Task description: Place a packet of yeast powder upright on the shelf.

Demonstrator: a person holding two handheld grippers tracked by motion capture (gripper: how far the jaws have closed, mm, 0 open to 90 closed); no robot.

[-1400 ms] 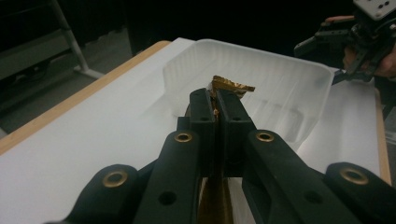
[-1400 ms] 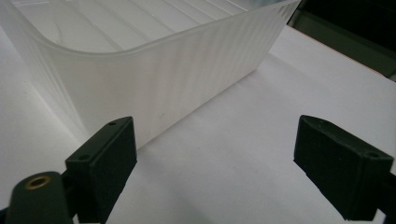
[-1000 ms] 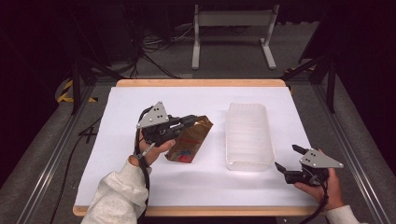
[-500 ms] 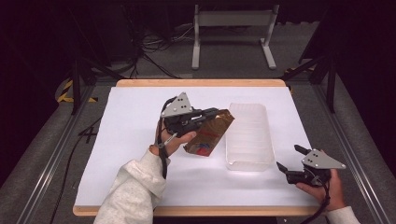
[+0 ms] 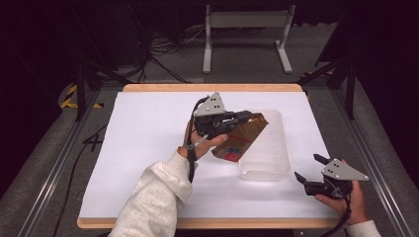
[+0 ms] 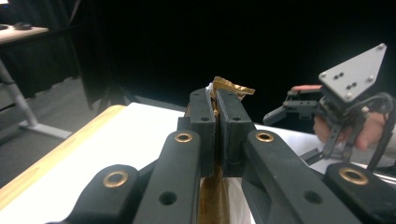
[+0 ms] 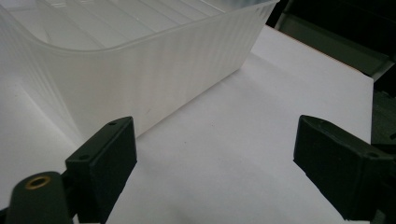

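High view: a person at a white-topped table (image 5: 148, 148) holds a gripper in each hand.
Left gripper (image 5: 242, 117): raised over the table's middle, jaws clamped on a brown foil snack packet (image 5: 242, 138).
Packet position: hanging tilted, its far end just over the near-left rim of a clear ribbed plastic tub (image 5: 269, 148).
Left gripper view: the left gripper (image 6: 216, 126) has its jaws pressed flat together on the packet's (image 6: 231, 86) thin top edge, with crinkled foil poking out above.
Right gripper (image 5: 309, 173): low at the table's right, jaws spread wide, holding nothing, just beside the tub.
Right gripper view: the tub's wall (image 7: 154, 79) sits near the gripper's own open jaws.
Risk, slipping: the pinch is on a thin edge only, so the packet may slide free.
Risk, snagging: the packet's lower corner could catch the rim and push the light, unheld tub.
Risk, missing: dropped too soon, the packet would likely land on the table.
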